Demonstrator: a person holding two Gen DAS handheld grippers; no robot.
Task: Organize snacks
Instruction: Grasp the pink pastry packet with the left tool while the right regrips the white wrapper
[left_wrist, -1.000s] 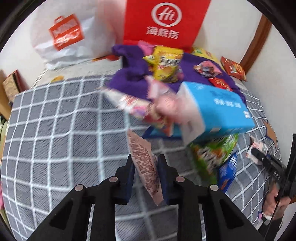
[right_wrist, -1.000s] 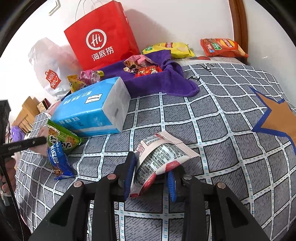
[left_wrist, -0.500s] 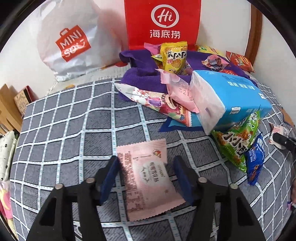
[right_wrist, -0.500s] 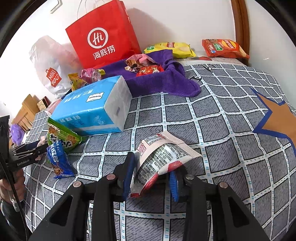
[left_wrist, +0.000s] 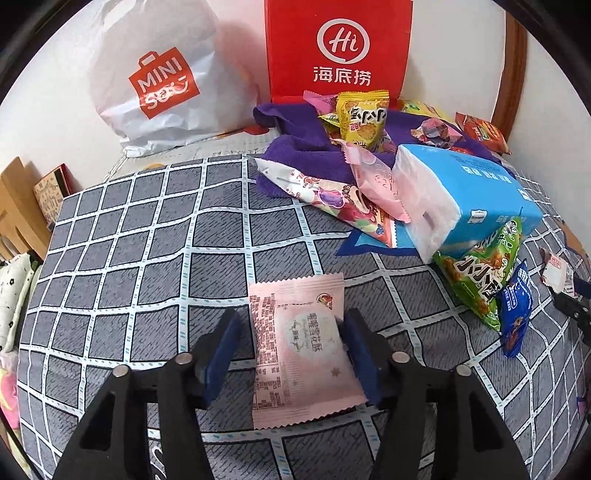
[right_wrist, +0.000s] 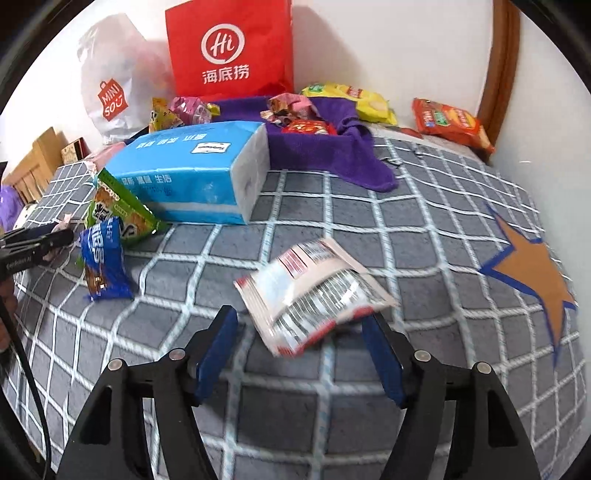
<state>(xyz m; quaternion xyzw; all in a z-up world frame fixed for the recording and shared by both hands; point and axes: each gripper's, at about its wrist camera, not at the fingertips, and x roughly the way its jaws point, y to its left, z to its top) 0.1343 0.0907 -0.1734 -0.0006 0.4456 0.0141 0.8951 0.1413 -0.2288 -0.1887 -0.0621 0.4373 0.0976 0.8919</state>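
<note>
A bed (left_wrist: 129, 236) covered by a grey checked blanket is seen against a white wall, where a red paper bag (left_wrist: 338, 50) and a white plastic bag (left_wrist: 159, 79) are propped. A purple towel (right_wrist: 332, 155) is spread near the red bag and most of the snacks are heaped on or beside it. A blue tissue pack (right_wrist: 192, 173) is laid in front of the towel, with a green packet (right_wrist: 118, 212) and a small blue packet (right_wrist: 101, 260) just beside it.

The fingers of the left gripper (left_wrist: 291, 349) are being spread, and a pink packet (left_wrist: 301, 345) is left flat on the blanket between them, unpressed. The fingers of the right gripper (right_wrist: 301, 349) are likewise being opened; a white and red packet (right_wrist: 314, 291), blurred, lies between them, apparently released.

The sorting is judged barely begun: two packets are set apart, while the heap by the towel is not yet dealt with.
</note>
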